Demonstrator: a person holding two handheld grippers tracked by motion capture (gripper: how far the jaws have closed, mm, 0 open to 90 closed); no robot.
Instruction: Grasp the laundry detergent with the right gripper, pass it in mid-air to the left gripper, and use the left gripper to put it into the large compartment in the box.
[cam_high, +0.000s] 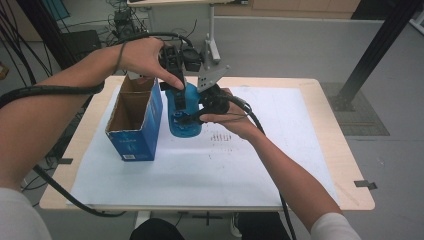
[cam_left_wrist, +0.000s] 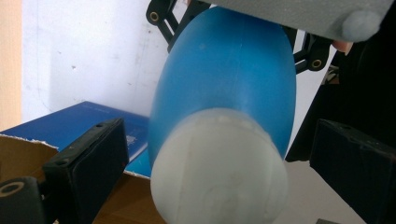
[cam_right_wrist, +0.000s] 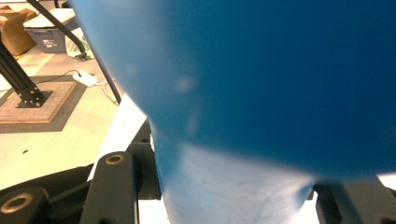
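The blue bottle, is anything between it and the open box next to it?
Nothing visible. The blue bottle stands right beside the open blue box, whose top is open and looks empty inside. The right tongs grip the bottle's body; the left tongs straddle its white cap.

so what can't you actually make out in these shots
- Inside of the open blue cardboard box: in the high view its depth is in shadow, so any contents are hidden.
- Blue plastic bottle with a white cap: in the right gripper view it is too close and blurred.
- Left tongs: whether the jaws press the cap cannot be told.
- Right tongs: in the high view the hand covers them.
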